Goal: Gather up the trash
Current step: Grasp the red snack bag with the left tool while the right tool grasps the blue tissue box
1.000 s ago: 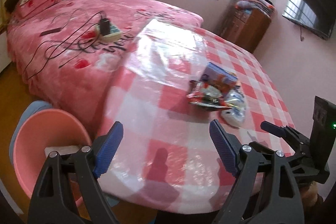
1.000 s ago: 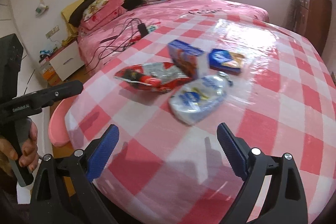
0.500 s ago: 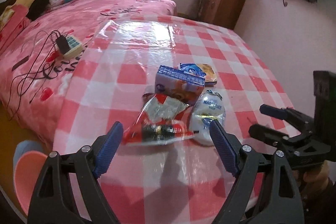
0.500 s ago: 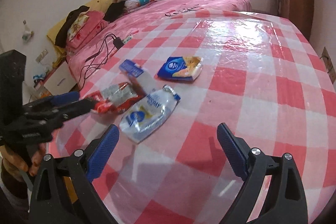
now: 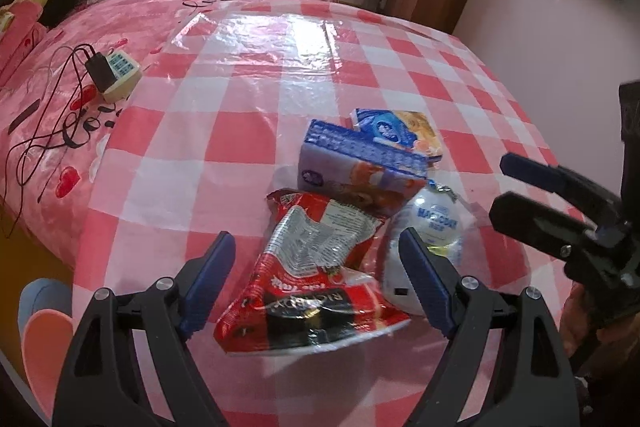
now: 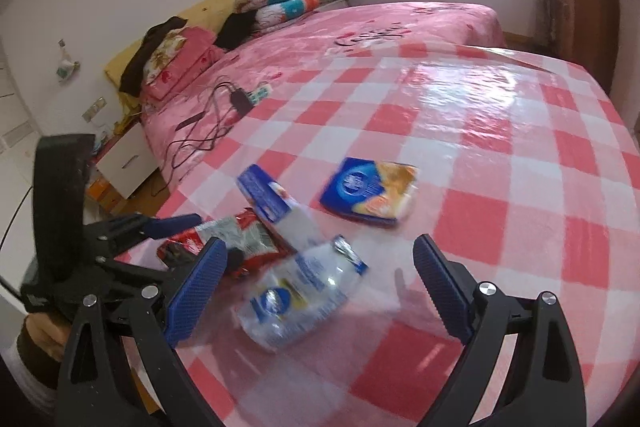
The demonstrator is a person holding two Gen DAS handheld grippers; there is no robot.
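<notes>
Left wrist: red wrapper (image 5: 308,283) between tool (image 5: 316,283) fingers.

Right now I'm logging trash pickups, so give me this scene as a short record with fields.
surface: table with red-and-white checked cloth
trash count: four pieces
red wrapper: lying between the open left gripper fingers, not gripped
clear pouch: lying between the open right gripper fingers, not gripped
blue box: behind the red wrapper
blue-and-yellow packet: farthest, lying flat
beyond table: pink bed
</notes>
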